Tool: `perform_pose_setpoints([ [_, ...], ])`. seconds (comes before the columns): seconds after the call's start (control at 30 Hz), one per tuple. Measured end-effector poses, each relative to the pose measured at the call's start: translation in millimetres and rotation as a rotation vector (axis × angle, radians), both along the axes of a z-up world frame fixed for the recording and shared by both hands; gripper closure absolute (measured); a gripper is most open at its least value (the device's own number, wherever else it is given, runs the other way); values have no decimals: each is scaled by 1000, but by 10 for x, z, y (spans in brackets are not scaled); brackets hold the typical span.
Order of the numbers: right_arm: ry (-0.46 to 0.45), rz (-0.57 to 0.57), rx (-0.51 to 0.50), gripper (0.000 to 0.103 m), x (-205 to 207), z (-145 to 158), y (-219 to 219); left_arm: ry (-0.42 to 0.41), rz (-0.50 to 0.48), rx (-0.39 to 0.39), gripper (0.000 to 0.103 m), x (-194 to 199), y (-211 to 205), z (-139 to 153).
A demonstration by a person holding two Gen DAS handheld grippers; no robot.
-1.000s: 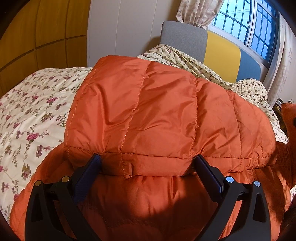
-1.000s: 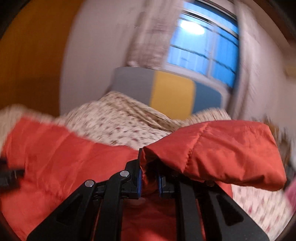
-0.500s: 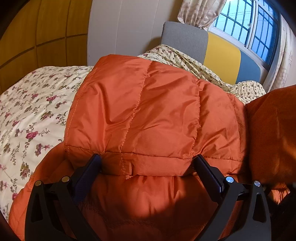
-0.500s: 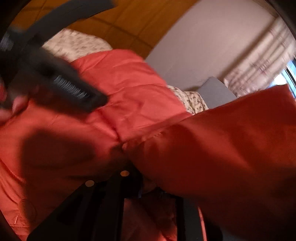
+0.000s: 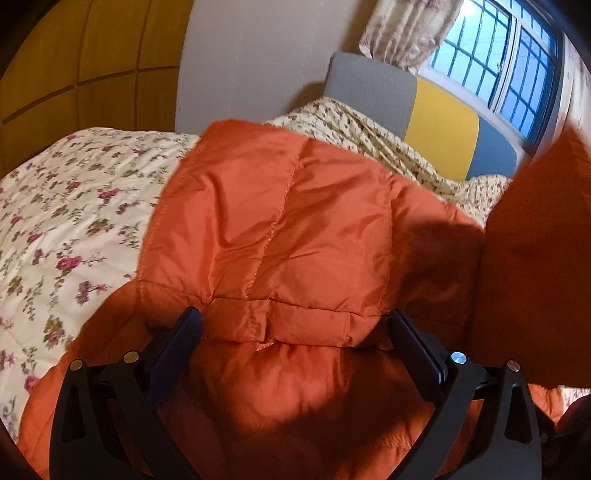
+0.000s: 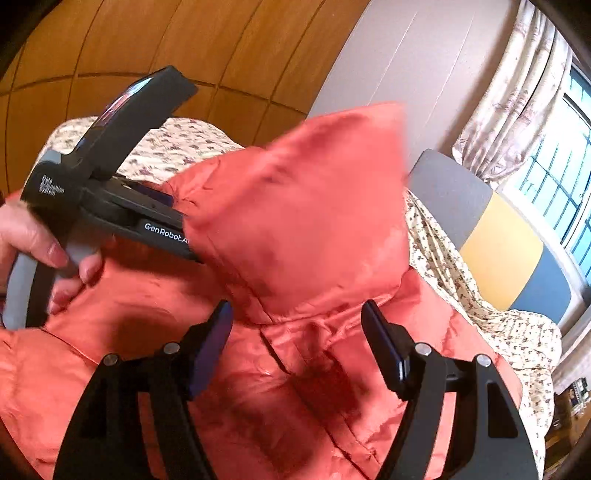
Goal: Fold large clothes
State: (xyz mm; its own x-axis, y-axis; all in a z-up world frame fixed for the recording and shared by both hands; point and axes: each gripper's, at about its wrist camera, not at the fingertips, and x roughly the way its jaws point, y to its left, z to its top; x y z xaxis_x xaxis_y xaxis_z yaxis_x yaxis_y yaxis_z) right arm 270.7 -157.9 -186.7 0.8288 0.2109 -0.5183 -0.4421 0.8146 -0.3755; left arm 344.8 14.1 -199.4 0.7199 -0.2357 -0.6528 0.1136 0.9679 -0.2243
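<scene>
Left wrist view: a bed covered in a cream quilt with pink flowers fills the left side, with wood-panelled wall behind it and a plain pale wall beside that. At the far end stands a headboard in grey, yellow and blue blocks, under a barred window with a patterned curtain. The orange puffer jacket lies on the bed, its folded quilted panel running away from the camera toward the headboard, stitched seams along that same line. The left tool is spread wide, released and holding nothing; its two pads sit either side of the folded panel's near hem, just beside it, over the jacket layer below. At the right edge a blurred orange flap of the jacket hangs raised in the air.

Right wrist view: the same wood panelling, pale wall, curtain and headboard show, with the flowered quilt beyond the jacket. The right tool is open wide, gripping nothing, hovering low over the spread orange fabric. Just ahead of it a sleeve-like flap stands lifted, its tip pointing up and away toward the wall, blurred at the edge. It covers the front of the left tool, held in the person's left hand at the left side of the frame.
</scene>
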Motion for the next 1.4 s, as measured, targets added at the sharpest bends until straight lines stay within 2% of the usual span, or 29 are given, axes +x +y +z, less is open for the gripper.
perform_pose_setpoints([
  [0.1, 33, -25, 86, 31, 50, 57, -112, -15, 48, -31, 3, -119, 121, 78],
  [0.2, 81, -100, 187, 32, 164, 117, -307, -22, 116, -55, 3, -232, 268, 166],
  [0.3, 116, -189, 285, 32, 171, 185, -594, -109, 187, -47, 3, -405, 325, 371],
  [0.37, 141, -282, 351, 32, 123, 236, -820, -167, 192, -44, 3, -478, 263, 485],
  [0.47, 166, -418, 408, 32, 44, 319, -1141, -224, 124, -36, 3, -484, 14, 648],
  [0.63, 165, -582, 451, 31, 135, 509, -1567, -258, -56, 74, 3, -256, -670, 756],
  [0.77, 167, -651, 467, 31, 287, 539, -1770, -252, -130, 204, 3, -20, -1098, 677],
  [0.9, 170, -668, 455, 31, 356, 476, -1802, -213, -141, 324, 3, 264, -1296, 512],
  [0.97, 181, -673, 435, 31, 490, 392, -1810, -188, -139, 347, 3, 349, -1327, 433],
  [1.03, 203, -679, 440, 31, 523, 270, -1799, -180, -135, 351, 3, 427, -1304, 362],
  [1.13, 257, -706, 507, 31, 699, 97, -1927, -169, -121, 347, 3, 545, -1276, 279],
  [1.3, 274, -713, 543, 30, 884, -81, -2030, -110, -111, 258, 3, 695, -1162, 71],
  [1.4, 277, -712, 551, 28, 955, -154, -2058, -92, -111, 235, 3, 726, -1153, 9],
])
